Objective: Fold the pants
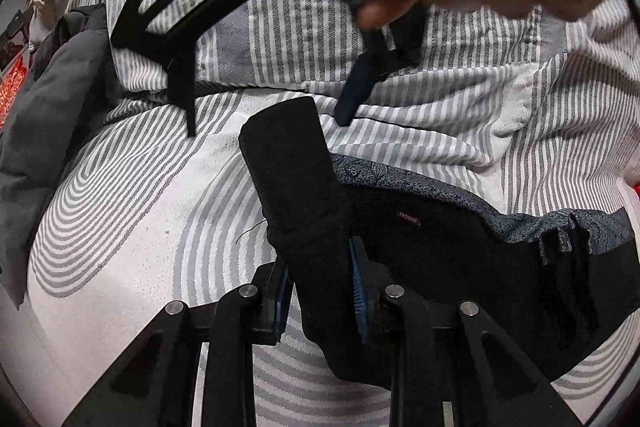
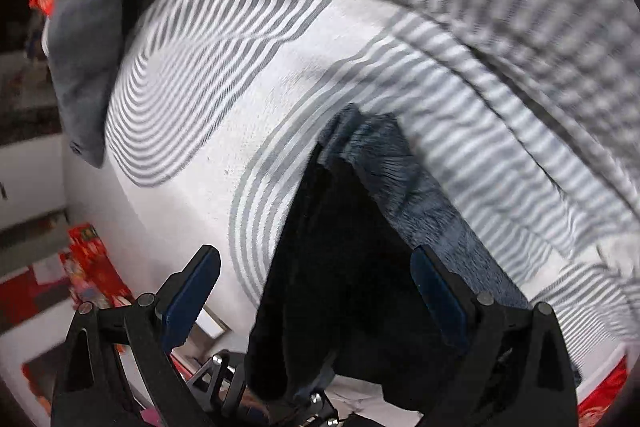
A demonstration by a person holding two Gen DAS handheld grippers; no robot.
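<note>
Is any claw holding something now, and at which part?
The left claw pinches the black pants on a bunched fold near the waistband. The right claw is open, holding nothing.

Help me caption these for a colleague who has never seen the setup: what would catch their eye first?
Most striking are the black pants, pinched in the left gripper at the bottom centre of the left wrist view, with their blue patterned lining showing. They lie on a bedsheet printed with grey and white curved stripes. In the right wrist view the right gripper stands open over the same dark cloth.
</note>
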